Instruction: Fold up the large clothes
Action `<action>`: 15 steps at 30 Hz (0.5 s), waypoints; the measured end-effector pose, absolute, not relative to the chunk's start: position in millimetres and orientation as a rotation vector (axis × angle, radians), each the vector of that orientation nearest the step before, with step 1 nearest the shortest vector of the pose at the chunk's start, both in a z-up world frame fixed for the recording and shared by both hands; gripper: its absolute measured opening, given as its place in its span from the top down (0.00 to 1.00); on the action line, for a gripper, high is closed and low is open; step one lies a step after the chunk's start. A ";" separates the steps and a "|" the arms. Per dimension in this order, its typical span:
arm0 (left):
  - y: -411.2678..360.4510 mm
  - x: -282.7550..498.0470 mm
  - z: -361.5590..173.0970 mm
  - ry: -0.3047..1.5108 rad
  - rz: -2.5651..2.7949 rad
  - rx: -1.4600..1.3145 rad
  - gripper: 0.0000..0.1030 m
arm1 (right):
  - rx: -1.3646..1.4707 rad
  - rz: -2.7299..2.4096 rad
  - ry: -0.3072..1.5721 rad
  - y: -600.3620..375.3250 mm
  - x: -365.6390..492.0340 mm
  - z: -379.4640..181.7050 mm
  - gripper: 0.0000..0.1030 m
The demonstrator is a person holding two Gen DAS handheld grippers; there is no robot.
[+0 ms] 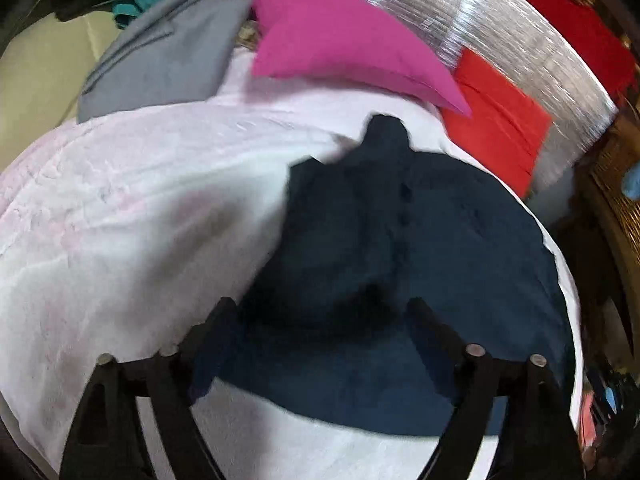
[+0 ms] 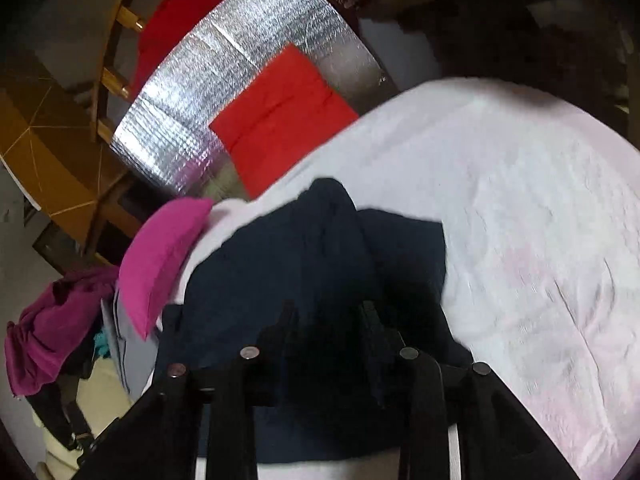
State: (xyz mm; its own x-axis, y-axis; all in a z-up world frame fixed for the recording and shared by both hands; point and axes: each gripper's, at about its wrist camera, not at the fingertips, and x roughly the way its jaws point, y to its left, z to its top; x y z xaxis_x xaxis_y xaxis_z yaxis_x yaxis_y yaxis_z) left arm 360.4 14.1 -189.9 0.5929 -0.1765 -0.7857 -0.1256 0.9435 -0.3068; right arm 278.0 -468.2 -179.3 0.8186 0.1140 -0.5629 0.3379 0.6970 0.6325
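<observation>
One rumpled navy garment lies on the pale sheet; left gripper spread wide, right gripper narrowed, grip unclear.

White-sheeted bed carries navy garment, pink pillow, grey cloth.

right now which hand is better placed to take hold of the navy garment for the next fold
Probably right. The right gripper has its fingers narrow and low over a raised ridge of the navy garment. The left gripper stands wide open above flatter cloth.
</observation>
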 end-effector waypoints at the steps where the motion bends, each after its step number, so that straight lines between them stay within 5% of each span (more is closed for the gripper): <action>1: 13.9 363.3 -193.1 0.943 -0.012 -0.342 0.15 | 0.798 -0.134 0.618 -469.0 287.6 -180.1 0.67; 9: 5.2 402.5 -230.7 1.047 -0.013 -0.285 0.02 | 0.840 -0.179 0.798 -470.1 362.7 -231.5 0.68; 13: 5.8 404.6 -232.1 1.027 -0.012 -0.303 0.01 | 0.810 -0.179 0.787 -469.4 375.6 -209.1 0.64; 15: 1.9 404.5 -230.8 1.015 0.008 -0.313 0.02 | 0.830 -0.174 0.744 -473.9 384.0 -198.0 0.42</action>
State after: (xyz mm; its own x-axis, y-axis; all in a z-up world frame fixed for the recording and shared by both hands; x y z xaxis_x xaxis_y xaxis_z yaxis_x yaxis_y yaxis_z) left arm 404.5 1.9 -230.8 0.5311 -0.1380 -0.8360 -0.1511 0.9554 -0.2537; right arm 384.0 -473.9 -198.0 0.7375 0.1384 -0.6611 0.4169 0.6767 0.6068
